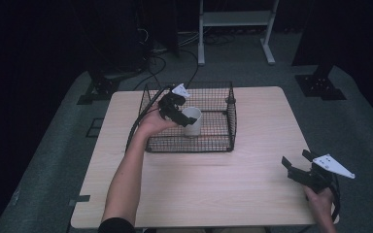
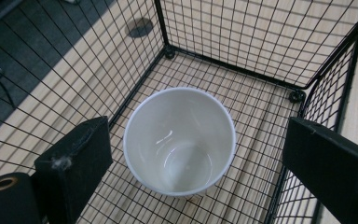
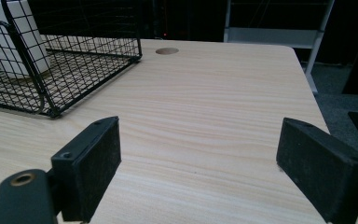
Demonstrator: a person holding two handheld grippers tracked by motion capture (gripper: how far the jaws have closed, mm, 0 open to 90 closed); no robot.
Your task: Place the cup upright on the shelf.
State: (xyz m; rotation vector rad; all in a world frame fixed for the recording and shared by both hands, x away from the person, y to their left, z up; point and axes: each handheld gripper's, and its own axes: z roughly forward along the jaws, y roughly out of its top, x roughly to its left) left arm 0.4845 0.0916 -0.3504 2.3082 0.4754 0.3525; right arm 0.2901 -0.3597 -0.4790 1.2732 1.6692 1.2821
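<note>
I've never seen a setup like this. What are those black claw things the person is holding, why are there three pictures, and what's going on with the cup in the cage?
A person holds a hand tool with two black jaws in each hand. One picture comes from a camera above the table; the other two come from small cameras riding on each tool, looking out between its jaws.

On the wooden table stands a black wire basket, and inside it an empty white cup, upright.

The left gripper is over the basket at the cup. Its own camera looks down into the cup, with the jaws apart on either side and not touching it.

The right gripper waits near the table's right edge, jaws open, holding nothing.
</note>
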